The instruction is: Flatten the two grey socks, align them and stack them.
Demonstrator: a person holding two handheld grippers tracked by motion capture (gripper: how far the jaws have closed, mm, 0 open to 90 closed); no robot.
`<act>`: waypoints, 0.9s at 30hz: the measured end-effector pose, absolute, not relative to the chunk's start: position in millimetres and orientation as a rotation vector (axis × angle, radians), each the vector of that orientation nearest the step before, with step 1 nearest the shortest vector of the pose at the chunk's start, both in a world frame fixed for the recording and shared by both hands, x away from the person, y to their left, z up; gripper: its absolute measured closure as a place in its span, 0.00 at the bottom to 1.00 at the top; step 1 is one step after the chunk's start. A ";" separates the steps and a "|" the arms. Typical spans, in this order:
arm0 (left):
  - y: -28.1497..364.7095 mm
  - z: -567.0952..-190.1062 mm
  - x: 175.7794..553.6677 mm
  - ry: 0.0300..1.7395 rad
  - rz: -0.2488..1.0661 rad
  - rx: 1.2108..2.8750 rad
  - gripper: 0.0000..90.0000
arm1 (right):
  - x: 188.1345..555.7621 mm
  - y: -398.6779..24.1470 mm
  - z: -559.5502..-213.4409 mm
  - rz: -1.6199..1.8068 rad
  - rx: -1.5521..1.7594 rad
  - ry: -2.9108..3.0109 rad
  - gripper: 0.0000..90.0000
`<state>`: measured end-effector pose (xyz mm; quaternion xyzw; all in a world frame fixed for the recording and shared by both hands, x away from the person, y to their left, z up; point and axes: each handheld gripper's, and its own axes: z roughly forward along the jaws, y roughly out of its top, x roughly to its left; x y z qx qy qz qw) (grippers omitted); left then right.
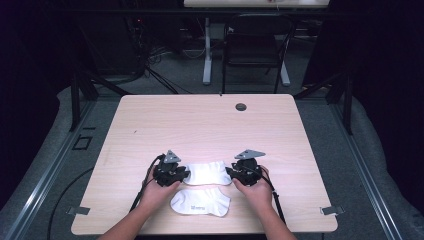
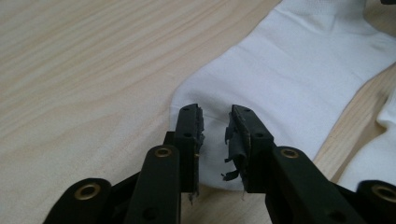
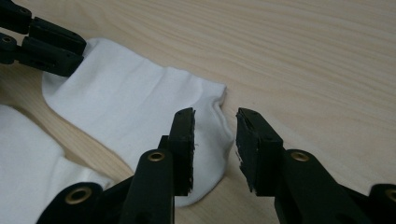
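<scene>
A: Wooden table [image 1: 210, 125], light grain, dark room behind w/ a chair [image 1: 252, 47] past the far edge. Status of items?

B: Two white socks near the front edge. Far sock [image 1: 209, 173] lies flat betw. both grippers; near sock [image 1: 200, 202] lies just in front of it, apart by a thin strip of wood (grey print on it, unreadable).

A: Left gripper [image 2: 215, 126]?

B: At the far sock's left end. Jaws part-open w/ a narrow gap, tips over the fabric edge; pads do not press the cloth. Worn pad lining hangs loose on one jaw.

A: Right gripper [image 3: 215, 128]?

B: At the far sock's right end. Jaws stand apart, wider gap than left. One jaw sits over the sock's rounded end, the other over bare wood just beside it. Nothing clamped.

A: Hands?

B: Left hand [image 1: 156, 190] and right hand [image 1: 257, 192] each wrap a gripper body; cables trail back toward the front edge.
</scene>
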<state>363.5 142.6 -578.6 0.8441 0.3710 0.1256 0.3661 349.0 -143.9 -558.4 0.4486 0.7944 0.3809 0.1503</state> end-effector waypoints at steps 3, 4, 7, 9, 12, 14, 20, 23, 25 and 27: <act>143.1 -580.1 361.8 0.938 0.344 2.164 0.88 | 352.6 -143.4 -561.1 1.092 1.301 2.277 0.71; 143.1 -581.0 361.6 0.943 0.343 2.152 0.90 | 354.2 -143.5 -562.5 1.083 1.306 2.287 0.70; 144.0 -580.7 362.0 0.943 0.339 2.157 0.96 | 358.1 -141.6 -568.6 1.062 1.330 2.301 0.71; 144.0 -580.6 362.2 0.948 0.337 2.153 0.97 | 359.1 -140.6 -570.8 1.049 1.329 2.323 0.76; 145.2 -580.5 363.1 0.961 0.319 2.144 0.98 | 358.6 -138.2 -572.4 1.055 1.319 2.346 0.90; 146.4 -579.7 363.3 0.976 0.316 2.140 0.98 | 357.6 -137.1 -572.5 1.056 1.308 2.349 0.95; 151.0 -575.3 362.9 0.983 0.302 2.121 0.99 | 354.5 -137.8 -571.4 1.072 1.303 2.353 0.96; 153.0 -573.3 362.6 0.986 0.306 2.111 0.99 | 353.7 -138.2 -570.8 1.080 1.296 2.350 0.96; 154.6 -571.7 362.2 0.983 0.297 2.107 0.99 | 352.8 -138.5 -570.4 1.081 1.302 2.352 0.96; 155.8 -570.5 361.5 0.982 0.291 2.097 0.99 | 351.8 -138.8 -570.0 1.092 1.308 2.351 0.96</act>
